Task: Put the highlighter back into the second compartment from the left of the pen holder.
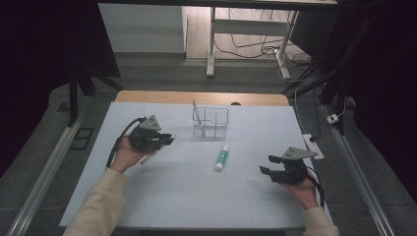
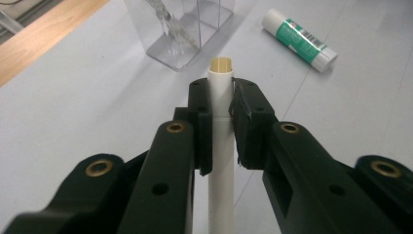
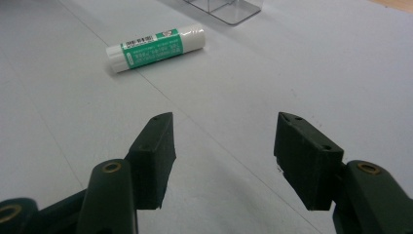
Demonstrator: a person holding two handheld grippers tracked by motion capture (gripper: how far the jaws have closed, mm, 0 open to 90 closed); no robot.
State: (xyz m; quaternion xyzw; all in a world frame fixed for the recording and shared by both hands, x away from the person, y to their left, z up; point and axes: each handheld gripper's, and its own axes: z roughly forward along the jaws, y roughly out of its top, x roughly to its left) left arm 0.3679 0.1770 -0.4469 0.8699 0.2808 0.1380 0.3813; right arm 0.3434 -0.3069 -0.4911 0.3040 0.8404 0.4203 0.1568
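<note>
A white table [image 1: 162, 196] takes up most of the high view, with a strip of bare wood along its far edge. Near the far middle stands a clear plastic holder [image 1: 211, 123] with compartments, and a clear stick leans in its left one. The left gripper [image 1: 167, 139] sits left of the holder, held in the person's left hand [image 1: 129, 153]. Its jaws are clamped on a white pen [image 2: 220, 141], which points toward the holder. The right gripper [image 1: 268, 164] rests low at the right side of the table, its jaws wide apart around nothing. A green and white glue stick [image 1: 222, 157] lies flat between the two grippers, just in front of the holder.
</note>
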